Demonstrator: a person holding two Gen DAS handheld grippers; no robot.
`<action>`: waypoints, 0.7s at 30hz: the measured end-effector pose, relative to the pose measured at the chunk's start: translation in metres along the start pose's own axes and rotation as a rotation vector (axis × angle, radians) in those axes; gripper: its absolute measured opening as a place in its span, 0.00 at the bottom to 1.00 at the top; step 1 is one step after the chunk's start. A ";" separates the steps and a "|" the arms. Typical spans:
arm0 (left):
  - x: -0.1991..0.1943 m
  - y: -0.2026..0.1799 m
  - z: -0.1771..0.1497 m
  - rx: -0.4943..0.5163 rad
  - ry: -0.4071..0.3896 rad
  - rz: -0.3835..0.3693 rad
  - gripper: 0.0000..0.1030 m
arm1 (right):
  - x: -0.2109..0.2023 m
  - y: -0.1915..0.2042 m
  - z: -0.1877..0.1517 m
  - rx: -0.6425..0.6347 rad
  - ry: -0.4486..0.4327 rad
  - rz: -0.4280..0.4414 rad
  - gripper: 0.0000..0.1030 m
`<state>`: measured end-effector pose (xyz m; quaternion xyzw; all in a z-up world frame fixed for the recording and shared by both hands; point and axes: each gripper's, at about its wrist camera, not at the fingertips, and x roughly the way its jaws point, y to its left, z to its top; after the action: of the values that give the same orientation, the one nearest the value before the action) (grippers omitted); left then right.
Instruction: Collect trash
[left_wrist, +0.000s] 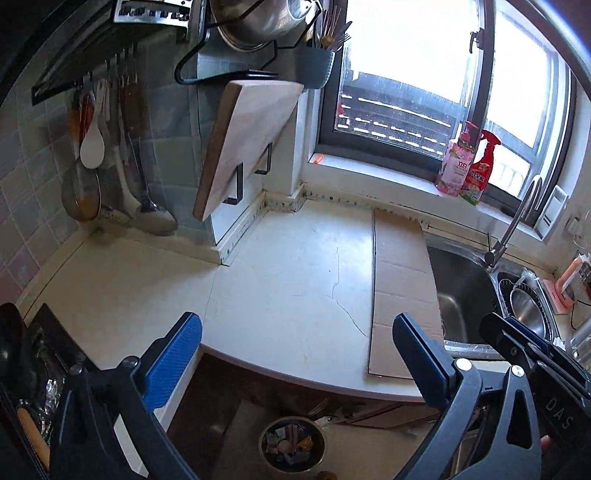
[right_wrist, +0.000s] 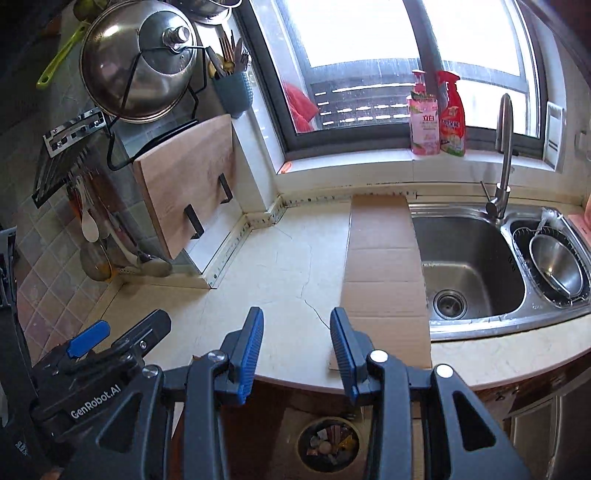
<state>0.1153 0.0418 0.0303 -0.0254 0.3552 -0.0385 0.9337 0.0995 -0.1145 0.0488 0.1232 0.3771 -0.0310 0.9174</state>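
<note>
Left gripper (left_wrist: 295, 354): jaws spread wide, empty.
Right gripper (right_wrist: 296, 347): jaws part-open, empty.
Round trash bin (right_wrist: 328, 445): below the cream tabletop (right_wrist: 258, 266); you scan for leftovers.

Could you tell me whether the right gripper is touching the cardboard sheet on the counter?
Apart. The right wrist view shows the right gripper raised above the cardboard sheet, nothing between its fingers.

The right gripper (right_wrist: 297, 343) hangs over the front edge of the pale surface (right_wrist: 258, 258), its blue fingers (right_wrist: 249, 343) parted with nothing between them. Just ahead lies a flat cardboard sheet (right_wrist: 384, 266) beside the steel sink (right_wrist: 465, 258). Below, on the floor, a round bin (right_wrist: 328, 445) holds what looks like wrappers. The left gripper (right_wrist: 110, 339) shows at lower left.
</note>
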 end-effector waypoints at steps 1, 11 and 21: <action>-0.003 -0.002 0.000 0.007 -0.007 0.001 0.99 | -0.001 0.000 0.001 -0.004 -0.005 -0.003 0.37; -0.006 -0.017 0.001 0.029 -0.023 0.014 0.99 | -0.001 -0.002 0.016 -0.035 -0.021 -0.005 0.37; 0.013 -0.021 0.007 0.016 0.007 0.027 0.99 | 0.015 -0.006 0.023 -0.047 0.003 0.002 0.37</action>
<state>0.1279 0.0200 0.0285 -0.0131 0.3583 -0.0288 0.9331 0.1253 -0.1252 0.0527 0.1021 0.3791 -0.0211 0.9194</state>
